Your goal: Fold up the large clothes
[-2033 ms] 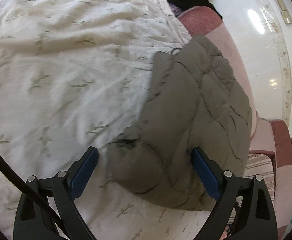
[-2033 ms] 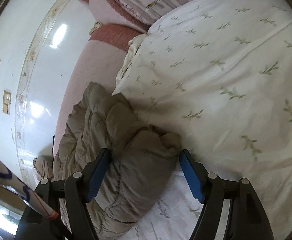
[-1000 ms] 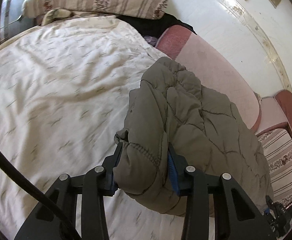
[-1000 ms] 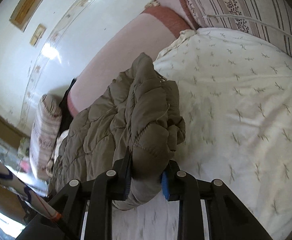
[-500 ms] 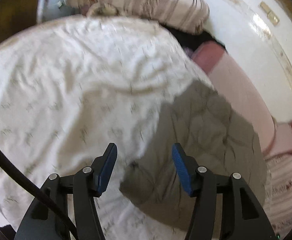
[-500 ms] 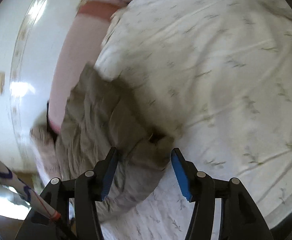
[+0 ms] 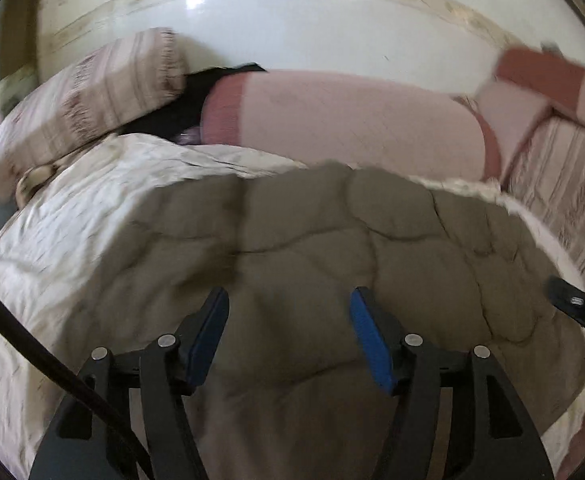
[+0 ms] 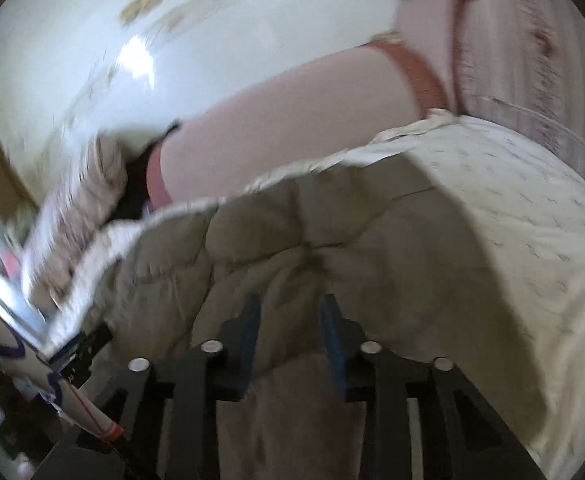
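Observation:
An olive quilted jacket [image 7: 332, 240] lies spread across the white leaf-print bed sheet [image 7: 72, 220], its far edge close to the pink headboard. My left gripper [image 7: 290, 332] hovers over the jacket's near part. Its jaws are opening, and the blue pads stand apart from the cloth lying below them. In the right wrist view the same jacket [image 8: 252, 248] fills the middle. My right gripper [image 8: 290, 336] is closing, and a raised fold of the jacket fills the narrow gap between its pads. Both views are blurred by motion.
A pink padded headboard [image 7: 352, 120] runs behind the bed under a glossy white wall. A striped pillow [image 7: 92, 96] and a black garment [image 7: 196, 96] lie at the far left, and a striped cushion [image 7: 564, 184] is at the right. A white stick with blue marks [image 8: 32, 372] crosses the lower left.
A second ago both grippers pinched the jacket; half a second ago both had let go. Both views have since swung toward the headboard. The right jaws have narrowed onto a fold, the left have widened.

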Motion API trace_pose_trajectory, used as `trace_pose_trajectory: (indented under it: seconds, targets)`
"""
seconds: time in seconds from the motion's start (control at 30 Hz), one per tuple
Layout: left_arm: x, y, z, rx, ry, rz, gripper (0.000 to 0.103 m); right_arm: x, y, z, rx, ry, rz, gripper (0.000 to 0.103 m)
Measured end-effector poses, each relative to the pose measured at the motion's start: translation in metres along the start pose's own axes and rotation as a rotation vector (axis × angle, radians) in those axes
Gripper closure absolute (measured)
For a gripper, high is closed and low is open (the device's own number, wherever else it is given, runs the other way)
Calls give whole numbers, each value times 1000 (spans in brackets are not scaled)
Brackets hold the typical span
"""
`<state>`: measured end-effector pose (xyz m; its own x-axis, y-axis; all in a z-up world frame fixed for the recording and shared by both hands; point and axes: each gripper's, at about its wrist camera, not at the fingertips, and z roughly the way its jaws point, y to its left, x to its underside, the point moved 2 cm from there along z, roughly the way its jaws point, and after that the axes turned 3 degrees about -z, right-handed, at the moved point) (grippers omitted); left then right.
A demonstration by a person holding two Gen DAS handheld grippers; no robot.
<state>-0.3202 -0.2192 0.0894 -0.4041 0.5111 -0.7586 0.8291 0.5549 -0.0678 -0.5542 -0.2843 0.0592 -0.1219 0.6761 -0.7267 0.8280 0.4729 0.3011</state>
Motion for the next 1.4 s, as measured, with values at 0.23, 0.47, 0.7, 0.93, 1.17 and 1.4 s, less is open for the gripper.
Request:
trace_pose_trajectory:
  seconds: [0.23,0.47,0.7,0.93,1.17,1.4]
  targets:
    - [9,10,45,-75,50,-7,22,9,8,44,84,57,-90,72]
    - [13,2,56,-118,22,32,22,17,14,63,144,64,-166,72]
    - [17,-1,52,-143,-20,42,21,11,17,51,145,27,-159,72]
    - [21,-5,48,-163,-40,53,20,-22,5,29,200,-107,-66,58]
    - [21,-8,48,-166,-50,65,20,-17,-39,78,247,73,59,58]
    - [22,-11,48,-172,-52,72,19,-13,-31,82,287,73,11,57]
